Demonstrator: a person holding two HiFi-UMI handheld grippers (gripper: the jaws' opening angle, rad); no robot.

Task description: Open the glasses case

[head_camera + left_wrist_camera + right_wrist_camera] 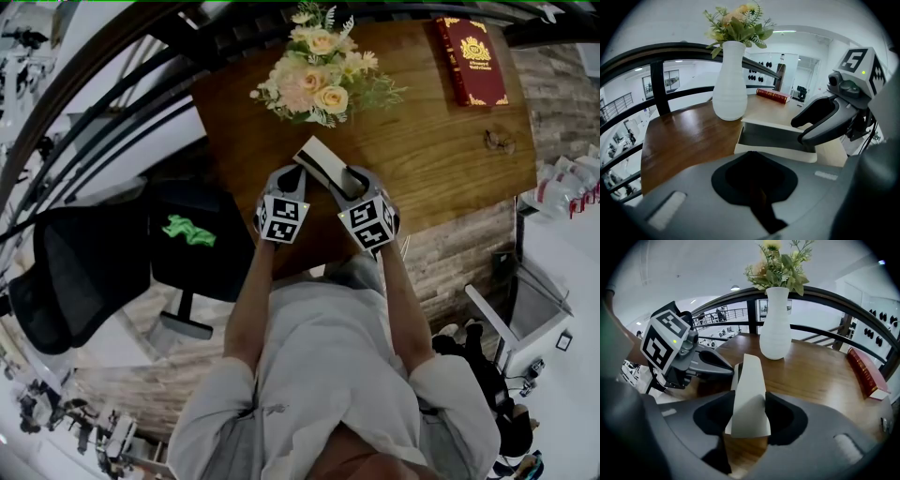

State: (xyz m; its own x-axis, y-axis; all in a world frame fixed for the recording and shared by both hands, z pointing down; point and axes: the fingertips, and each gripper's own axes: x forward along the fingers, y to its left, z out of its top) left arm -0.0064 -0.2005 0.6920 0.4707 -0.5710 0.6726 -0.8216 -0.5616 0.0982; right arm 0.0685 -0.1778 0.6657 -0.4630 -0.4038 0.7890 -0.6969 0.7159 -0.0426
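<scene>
While my left gripper [289, 184], jaws pressed together, braces the glasses case [324, 165] at nine o'clock, my right gripper [749, 414] pinches the raised lid [750, 383]; next, I'd fold it back.

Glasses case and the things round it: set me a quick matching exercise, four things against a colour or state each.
Things:
1 vase
2 book
3 glasses case
4 right claw

Colour or state:
A red, lying flat
B open, lid raised
C white, holding flowers
D closed on the lid

Pairs: 1-C, 2-A, 3-B, 4-D
</scene>
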